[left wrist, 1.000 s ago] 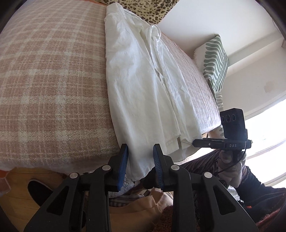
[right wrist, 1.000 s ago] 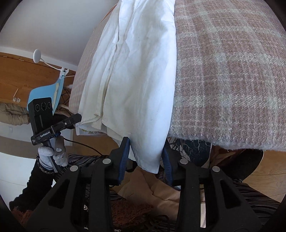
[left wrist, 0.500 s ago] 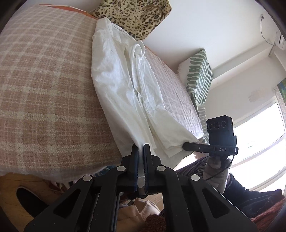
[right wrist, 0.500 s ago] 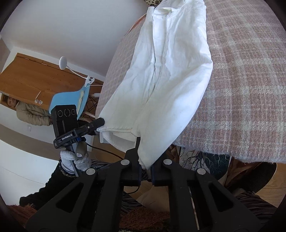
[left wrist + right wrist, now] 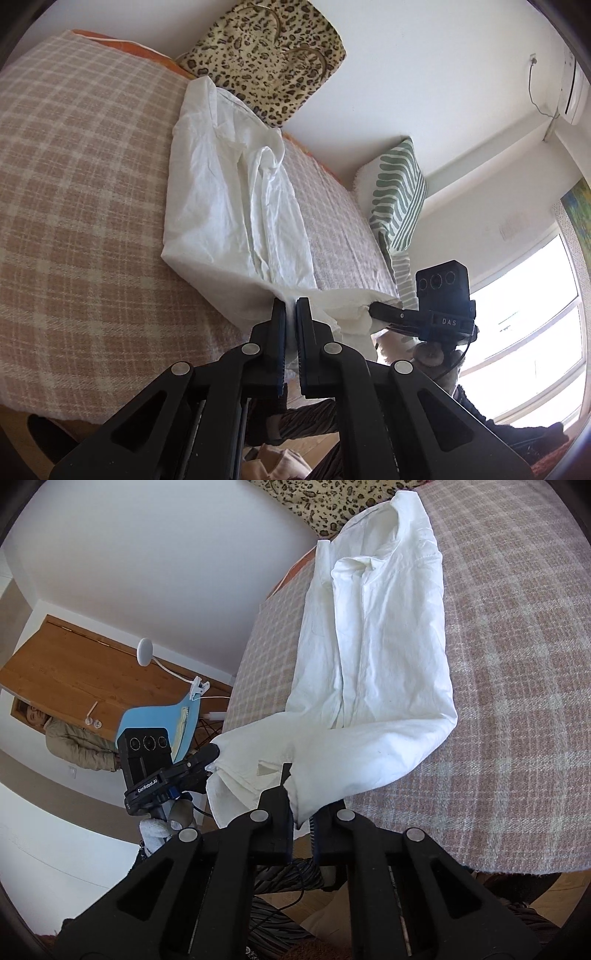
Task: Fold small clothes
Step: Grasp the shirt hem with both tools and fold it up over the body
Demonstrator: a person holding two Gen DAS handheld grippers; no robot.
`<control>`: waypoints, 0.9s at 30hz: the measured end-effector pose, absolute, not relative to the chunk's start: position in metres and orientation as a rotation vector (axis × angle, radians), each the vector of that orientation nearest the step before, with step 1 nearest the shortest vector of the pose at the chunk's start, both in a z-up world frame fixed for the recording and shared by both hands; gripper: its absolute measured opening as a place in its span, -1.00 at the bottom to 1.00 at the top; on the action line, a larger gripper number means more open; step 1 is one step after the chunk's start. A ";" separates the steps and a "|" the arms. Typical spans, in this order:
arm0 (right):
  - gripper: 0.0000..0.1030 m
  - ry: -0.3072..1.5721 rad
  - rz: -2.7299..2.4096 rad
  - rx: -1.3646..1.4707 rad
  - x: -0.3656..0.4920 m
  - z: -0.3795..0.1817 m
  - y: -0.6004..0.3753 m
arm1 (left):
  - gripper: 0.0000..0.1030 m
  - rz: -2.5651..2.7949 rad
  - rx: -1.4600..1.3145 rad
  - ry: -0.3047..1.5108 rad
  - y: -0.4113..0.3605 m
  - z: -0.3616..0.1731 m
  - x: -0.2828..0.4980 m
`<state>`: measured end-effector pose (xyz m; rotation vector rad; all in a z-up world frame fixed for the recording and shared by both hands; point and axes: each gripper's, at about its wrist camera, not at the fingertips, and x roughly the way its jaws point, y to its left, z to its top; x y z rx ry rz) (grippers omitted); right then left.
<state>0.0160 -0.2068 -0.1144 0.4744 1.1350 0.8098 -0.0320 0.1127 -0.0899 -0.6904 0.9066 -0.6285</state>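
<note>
Both grippers, left (image 5: 290, 310) & right (image 5: 301, 794), are pinching the white shirt (image 5: 236, 206) hem corners; thin, floppy cotton, sagging btwn grips.

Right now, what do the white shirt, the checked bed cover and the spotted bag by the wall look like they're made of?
White shirt: thin woven cloth, probably cotton or linen, matte; it creases finely and droops limply.
Checked bed cover: coarse woven fabric, perhaps wool or a blend; visible weave, slightly fuzzy, matte.
Spotted bag: soft, short-pile fabric with a leopard print, likely plush or faux fur; handles look metallic, though I can't be sure.
</note>
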 end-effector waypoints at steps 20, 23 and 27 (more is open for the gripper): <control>-0.85 1.154 0.618 0.535 0.137 -0.131 -0.217 | -0.93 -0.482 -0.651 0.920 0.107 -0.102 0.089; -0.85 1.176 0.595 0.545 0.150 -0.139 -0.215 | -0.93 -0.453 -0.649 0.932 0.106 -0.109 0.099; -0.85 1.205 0.565 0.527 0.162 -0.150 -0.211 | -0.93 -0.419 -0.653 0.942 0.108 -0.118 0.108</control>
